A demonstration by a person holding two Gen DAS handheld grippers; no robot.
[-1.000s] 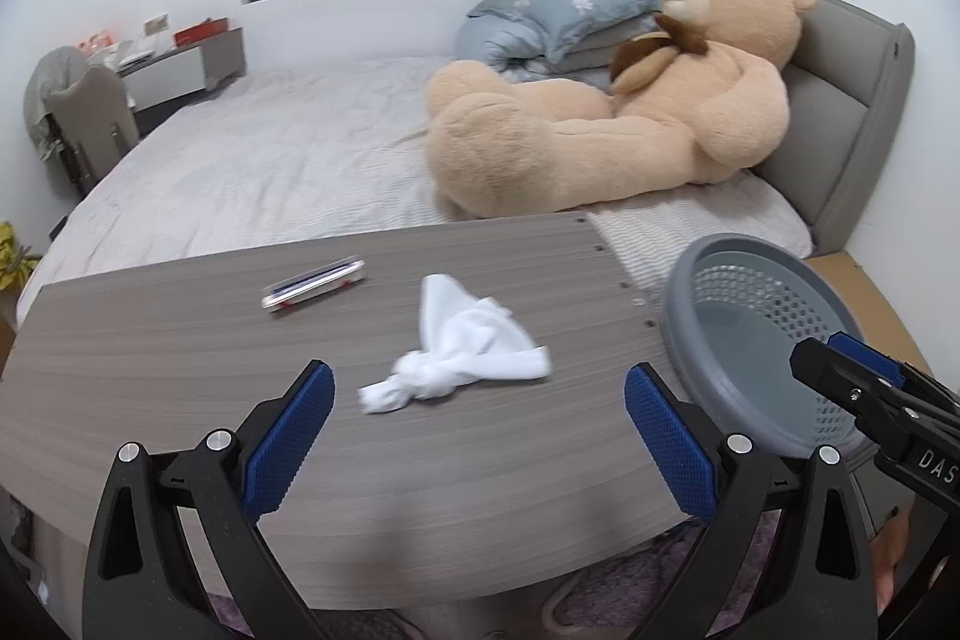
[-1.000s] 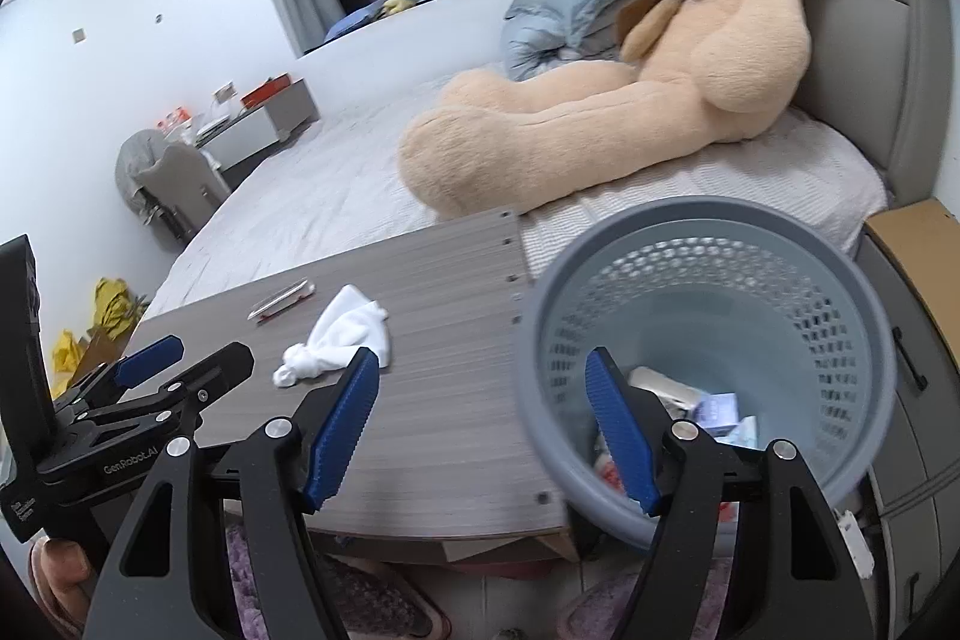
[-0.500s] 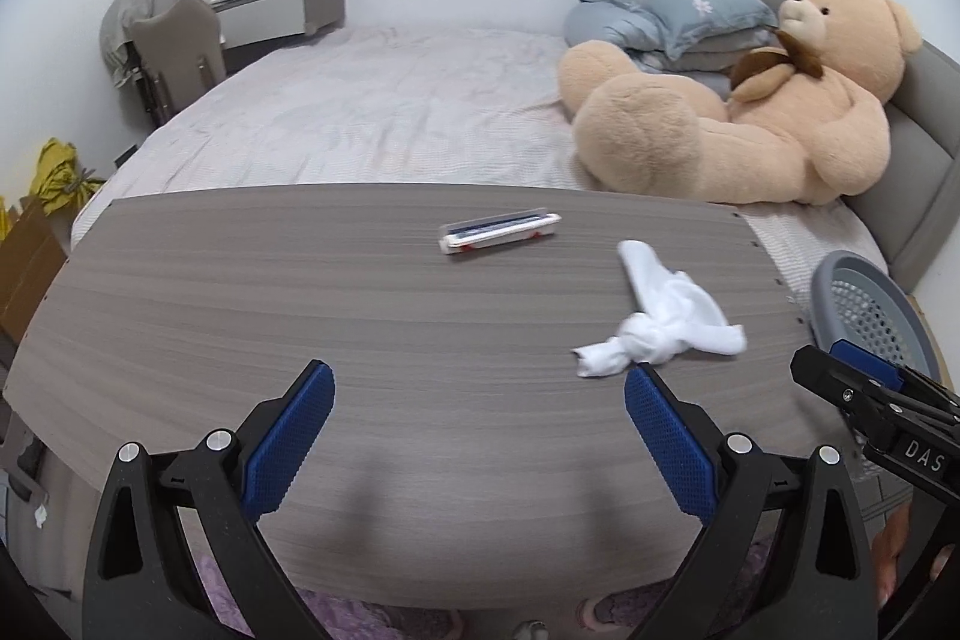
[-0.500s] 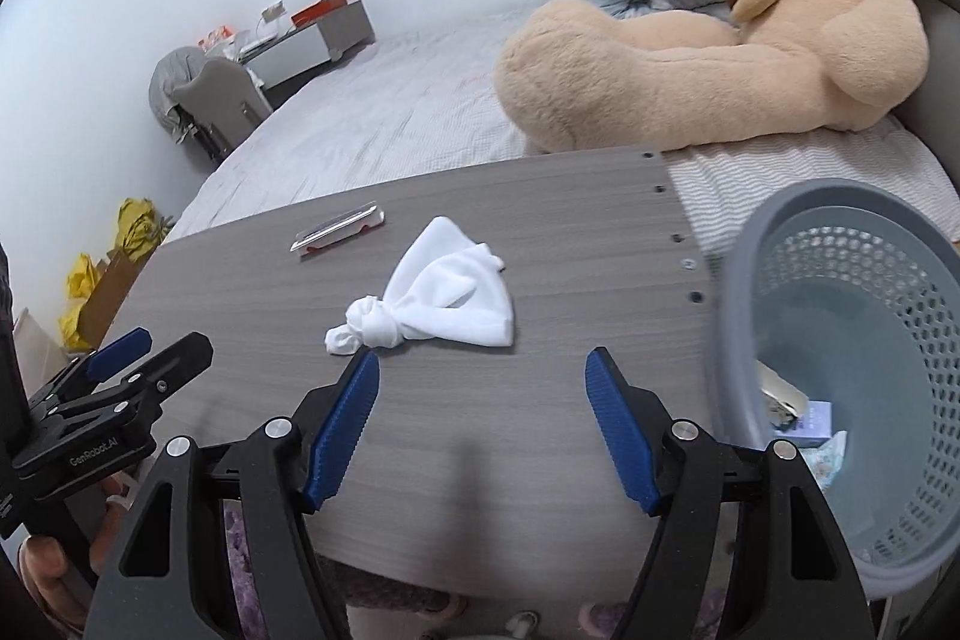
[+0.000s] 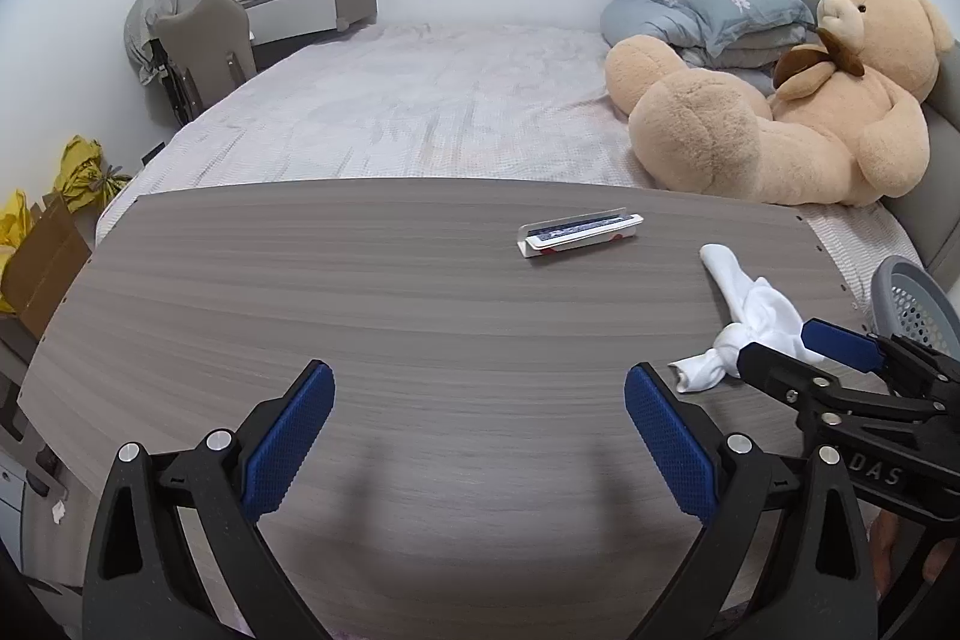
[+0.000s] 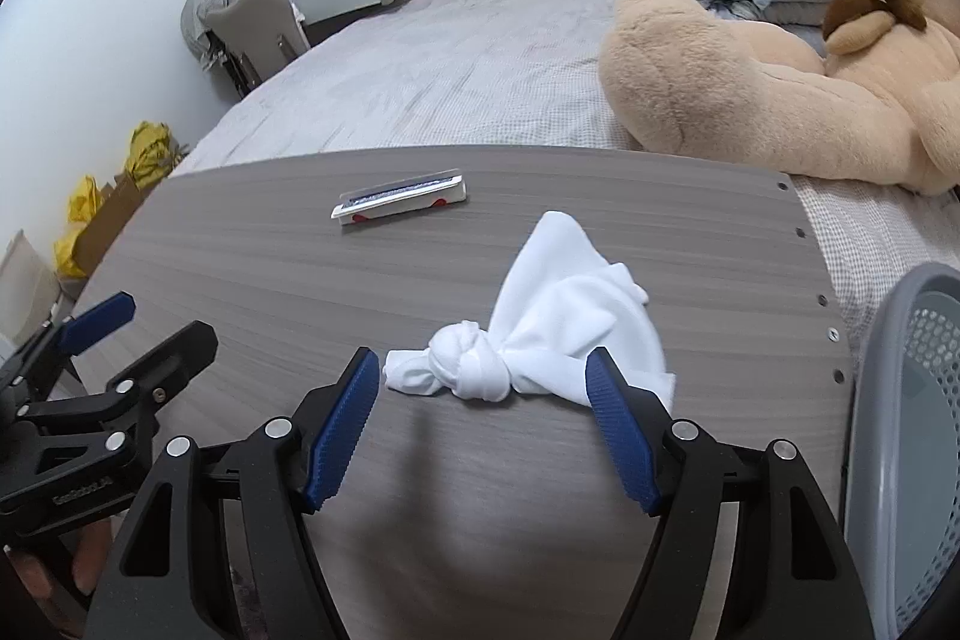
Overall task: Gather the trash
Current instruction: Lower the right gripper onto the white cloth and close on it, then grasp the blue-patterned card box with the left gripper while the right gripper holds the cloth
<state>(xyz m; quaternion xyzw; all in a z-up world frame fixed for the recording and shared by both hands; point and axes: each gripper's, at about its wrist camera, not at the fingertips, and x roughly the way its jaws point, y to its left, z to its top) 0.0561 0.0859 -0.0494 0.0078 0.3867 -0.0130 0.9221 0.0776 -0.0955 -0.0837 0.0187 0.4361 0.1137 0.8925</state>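
Observation:
A knotted white cloth (image 6: 540, 334) lies on the grey wood table (image 6: 300, 244), also seen at the right of the left wrist view as the cloth (image 5: 744, 322). My right gripper (image 6: 483, 421) hangs open just in front of its knot, pads apart and touching nothing. A flat white wrapper (image 6: 399, 202) with a dark strip lies farther back, the same wrapper (image 5: 579, 235) in the left wrist view. My left gripper (image 5: 477, 439) is open over bare tabletop, well short of the wrapper. A grey mesh bin (image 6: 912, 430) stands off the table's right end.
Behind the table is a bed (image 5: 432, 100) with a big tan teddy bear (image 5: 780, 124) and blue-grey pillows (image 5: 708, 10). A chair and desk (image 5: 204, 34) stand at the far left, and yellow bags (image 5: 78, 166) and cardboard sit on the floor left of the table.
Both grippers swung left, away from the bin. The cloth now sits right before the right gripper's open jaws, and the bin has slid to the right edge of both views.

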